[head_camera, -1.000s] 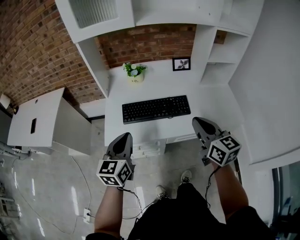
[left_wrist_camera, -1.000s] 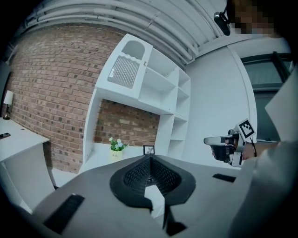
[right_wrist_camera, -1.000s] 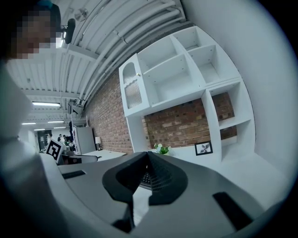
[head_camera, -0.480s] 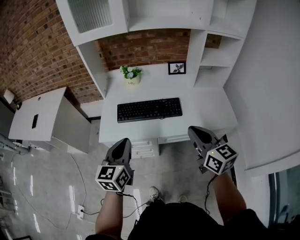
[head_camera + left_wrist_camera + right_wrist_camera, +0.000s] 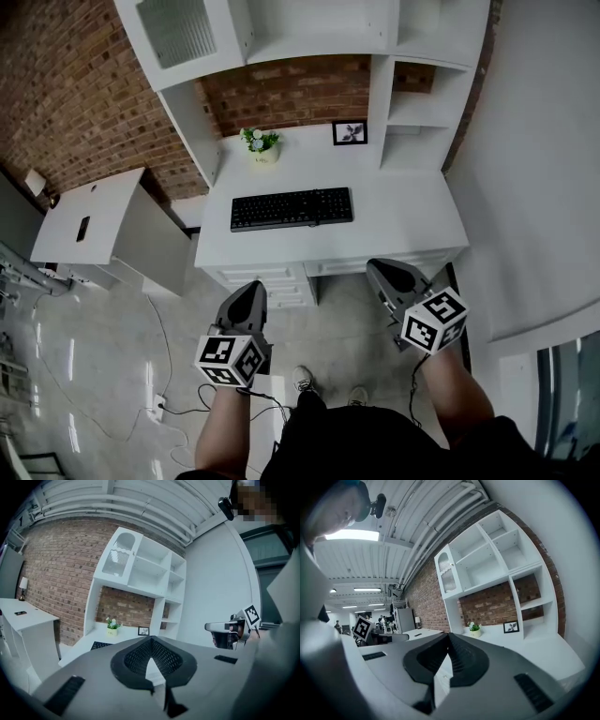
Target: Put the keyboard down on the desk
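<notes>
Black keyboard [image 5: 292,208] lies flat on the white desk [image 5: 403,220], well ahead of both sets of jaws and touched by neither. Your left gripper [image 5: 251,289] has its jaws closed together, nothing between them. Your right gripper [image 5: 378,270] reads the same: jaws together, empty. Both grippers are held over the floor [image 5: 112,347], short of the desk's front edge.

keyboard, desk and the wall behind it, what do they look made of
The keyboard is likely matte black plastic: a dark uniform body, rows of small keys, no shine. The desk looks like smooth white painted or laminated board, probably wood-based: a flat even top with drawer fronts below. The wall is exposed red-brown brick, rough, with visible mortar joints.
</notes>
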Motion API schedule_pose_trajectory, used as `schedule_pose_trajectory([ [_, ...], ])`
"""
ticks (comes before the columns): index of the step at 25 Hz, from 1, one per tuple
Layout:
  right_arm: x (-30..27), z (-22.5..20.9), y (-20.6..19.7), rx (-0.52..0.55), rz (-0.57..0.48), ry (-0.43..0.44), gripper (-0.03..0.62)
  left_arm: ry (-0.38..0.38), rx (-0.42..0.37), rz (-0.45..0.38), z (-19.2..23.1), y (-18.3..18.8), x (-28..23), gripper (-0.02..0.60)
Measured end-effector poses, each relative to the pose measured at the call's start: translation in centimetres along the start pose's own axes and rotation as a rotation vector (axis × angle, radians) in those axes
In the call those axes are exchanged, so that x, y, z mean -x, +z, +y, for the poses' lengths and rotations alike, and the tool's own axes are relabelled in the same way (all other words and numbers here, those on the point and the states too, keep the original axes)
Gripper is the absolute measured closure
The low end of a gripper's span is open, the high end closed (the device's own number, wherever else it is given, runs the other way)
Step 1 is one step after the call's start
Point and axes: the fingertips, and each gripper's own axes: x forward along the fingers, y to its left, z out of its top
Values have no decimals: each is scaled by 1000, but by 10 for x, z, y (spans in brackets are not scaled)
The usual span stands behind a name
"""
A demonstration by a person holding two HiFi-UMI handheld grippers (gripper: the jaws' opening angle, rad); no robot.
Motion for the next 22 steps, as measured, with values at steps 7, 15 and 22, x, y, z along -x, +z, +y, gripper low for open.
schedule_pose_trajectory([
  [7, 36, 4, -12, 1, 8, 37, 577, 22, 12, -14, -35, -13, 20, 563],
  [15, 59, 11, -18, 8, 17, 63, 577, 35, 19, -17, -60, -25, 35, 563],
  [22, 72, 14, -19, 9, 11, 75, 577, 39, 9, -18, -72, -27, 42, 563],
])
